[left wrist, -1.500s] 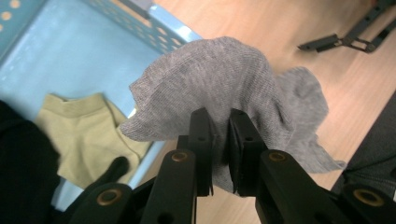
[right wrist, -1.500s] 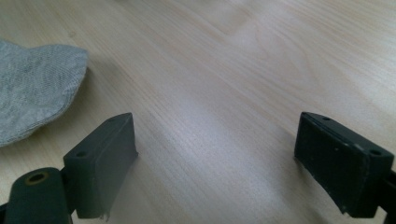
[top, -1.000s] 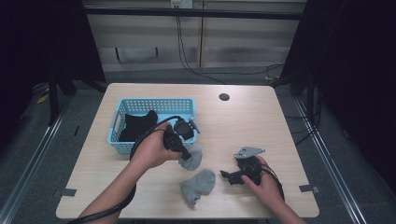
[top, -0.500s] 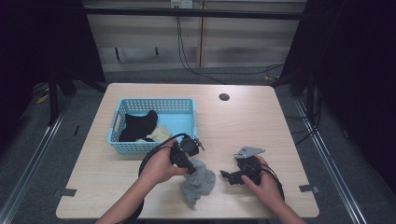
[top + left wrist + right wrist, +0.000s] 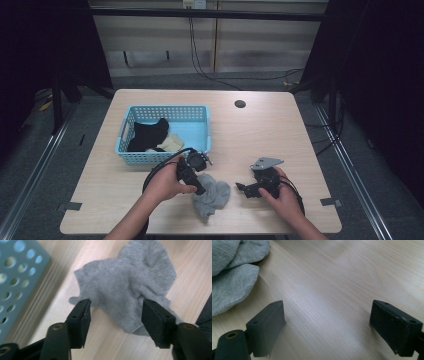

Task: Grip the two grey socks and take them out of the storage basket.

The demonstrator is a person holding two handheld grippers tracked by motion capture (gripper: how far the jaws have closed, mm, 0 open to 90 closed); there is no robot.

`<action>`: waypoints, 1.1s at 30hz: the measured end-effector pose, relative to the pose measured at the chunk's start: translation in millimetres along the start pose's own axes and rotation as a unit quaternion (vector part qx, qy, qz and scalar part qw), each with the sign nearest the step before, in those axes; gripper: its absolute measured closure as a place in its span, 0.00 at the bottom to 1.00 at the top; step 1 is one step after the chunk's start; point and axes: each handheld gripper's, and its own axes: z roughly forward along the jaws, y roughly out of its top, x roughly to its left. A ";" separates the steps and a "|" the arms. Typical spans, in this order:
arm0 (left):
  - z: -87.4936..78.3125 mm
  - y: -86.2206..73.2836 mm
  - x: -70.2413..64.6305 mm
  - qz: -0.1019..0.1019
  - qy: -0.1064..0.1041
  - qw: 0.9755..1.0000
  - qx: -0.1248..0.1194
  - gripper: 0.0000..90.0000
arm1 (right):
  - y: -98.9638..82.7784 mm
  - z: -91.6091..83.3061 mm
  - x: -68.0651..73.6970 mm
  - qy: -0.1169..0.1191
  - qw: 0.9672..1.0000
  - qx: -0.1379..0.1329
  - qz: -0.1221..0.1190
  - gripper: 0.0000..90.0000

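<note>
A crumpled grey sock [image 5: 214, 196] lies on the wooden table near its front edge. My left gripper [image 5: 200, 189] stands over the sock's left side. In the left gripper view it is open [image 5: 115, 322], with the grey sock [image 5: 130, 287] lying between and beyond the jaws, nothing clamped. My right gripper [image 5: 244, 189] rests on the table just right of the sock, pointing at it. The right gripper [image 5: 327, 322] is open over bare wood, and the grey sock [image 5: 232, 272] lies at the upper left of that view.
A light blue plastic basket [image 5: 131, 156] stands behind the left hand, holding a black sock [image 5: 147, 134] and a cream sock [image 5: 171, 143]. The basket wall [image 5: 15, 277] is close beside the left gripper. A round dark hole [image 5: 240, 104] marks the table's far side.
My left gripper has moved from beside the basket toward the near edge, down onto the grey sock. A separate grey piece seen earlier now lies in one pile. The right gripper has stayed put.
</note>
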 end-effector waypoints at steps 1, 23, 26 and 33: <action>-0.5 -3.2 2.4 -0.005 0.002 1.000 0.001 0.42 | -0.1 -0.1 0.0 0.000 1.000 0.000 0.000 0.13; -6.7 -64.2 31.0 -0.046 0.002 0.996 -0.073 0.33 | -0.5 -0.7 0.5 -0.002 1.000 0.000 0.001 0.13; -4.9 -72.8 35.3 -0.048 0.004 0.995 -0.083 0.33 | -0.5 -0.6 0.3 -0.002 1.000 0.000 0.000 0.13; -0.2 -87.9 41.1 -0.048 0.009 0.994 -0.099 0.32 | -0.5 -0.5 0.3 -0.002 1.000 -0.001 0.000 0.13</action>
